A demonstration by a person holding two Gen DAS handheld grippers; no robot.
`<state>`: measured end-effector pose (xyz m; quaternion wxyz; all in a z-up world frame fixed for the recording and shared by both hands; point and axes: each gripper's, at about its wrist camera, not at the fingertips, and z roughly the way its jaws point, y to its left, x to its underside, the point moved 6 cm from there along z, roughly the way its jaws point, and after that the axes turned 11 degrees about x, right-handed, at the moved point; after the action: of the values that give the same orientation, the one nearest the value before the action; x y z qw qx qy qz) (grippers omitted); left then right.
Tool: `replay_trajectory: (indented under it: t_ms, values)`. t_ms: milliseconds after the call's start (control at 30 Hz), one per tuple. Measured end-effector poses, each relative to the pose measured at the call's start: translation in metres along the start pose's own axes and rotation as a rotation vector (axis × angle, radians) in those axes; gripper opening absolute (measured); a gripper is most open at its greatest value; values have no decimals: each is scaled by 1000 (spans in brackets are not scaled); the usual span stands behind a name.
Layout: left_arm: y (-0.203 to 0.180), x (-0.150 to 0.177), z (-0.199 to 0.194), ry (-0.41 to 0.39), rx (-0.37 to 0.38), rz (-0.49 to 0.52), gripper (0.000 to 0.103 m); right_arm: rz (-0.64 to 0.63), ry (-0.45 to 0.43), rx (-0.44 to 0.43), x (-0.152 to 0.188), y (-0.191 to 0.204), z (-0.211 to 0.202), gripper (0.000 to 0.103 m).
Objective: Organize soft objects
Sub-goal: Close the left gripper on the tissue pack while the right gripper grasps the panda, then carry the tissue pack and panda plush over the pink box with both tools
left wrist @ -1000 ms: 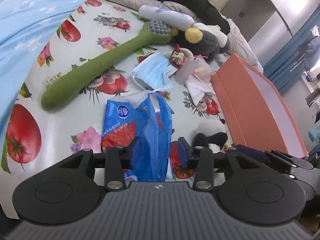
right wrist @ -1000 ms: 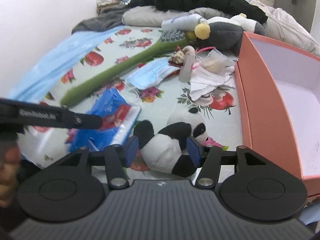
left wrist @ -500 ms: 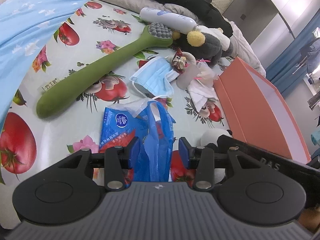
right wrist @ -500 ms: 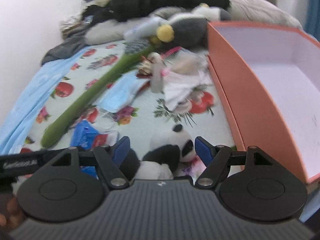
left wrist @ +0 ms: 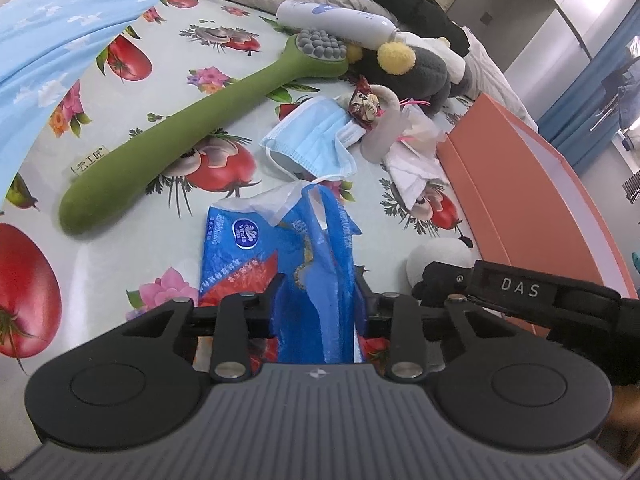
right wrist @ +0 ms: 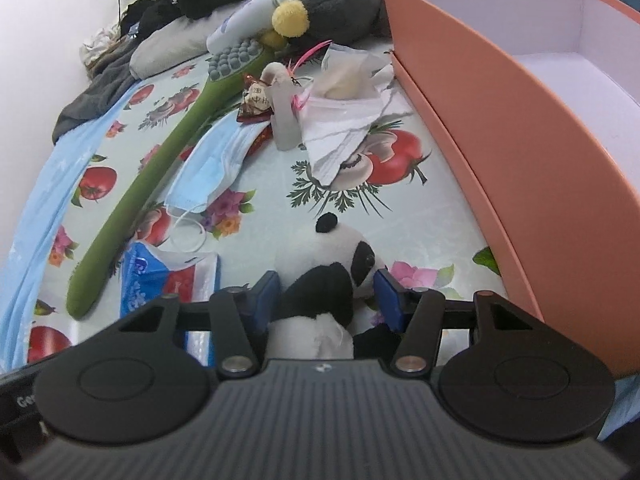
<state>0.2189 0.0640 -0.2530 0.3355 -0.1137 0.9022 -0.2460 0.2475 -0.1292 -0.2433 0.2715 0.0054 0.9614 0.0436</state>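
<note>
A blue tissue pack in a blue plastic bag (left wrist: 280,256) lies on the flowered cloth; it also shows in the right wrist view (right wrist: 168,280). My left gripper (left wrist: 318,304) is shut on the bag's bunched plastic. A small panda plush (right wrist: 320,280) sits between the pads of my right gripper (right wrist: 326,300), which press its body; its white head also shows in the left wrist view (left wrist: 438,258). An open orange box (right wrist: 520,128) stands just right of the panda and is empty inside.
A long green massage brush (left wrist: 192,148), a blue face mask (left wrist: 316,140), crumpled white paper (right wrist: 344,120), a dark plush with yellow pompom (left wrist: 404,60) and a white bottle (left wrist: 332,20) lie further back. Dark clothes pile at the far edge.
My right gripper has moved in over the panda and its pads have narrowed onto it. The left gripper has stayed shut on the blue bag, shifting slightly.
</note>
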Motion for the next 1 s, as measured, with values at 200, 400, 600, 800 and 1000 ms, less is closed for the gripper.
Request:
replay_trajectory:
  t_ms: [200,400,600,800,1000]
  values:
    - [-1,-1,3,9,-16,29,17,-44,-26,14,-3,7,0,52]
    - [-4,-4,-5,-6,1,26,10,-92,-52,0,-3,12,-9,40]
    - [-13,-10,-20,-28,3,32,9,-103,-85,-8,-6,13,-25,40]
    - [-30,-17,-46,-58,20,44,9,-108,-152,-9,-13,10,-59,40]
    - [-57,-24,-79,-102,54,72,9,-86,-201,-19,-17,3,-97,40]
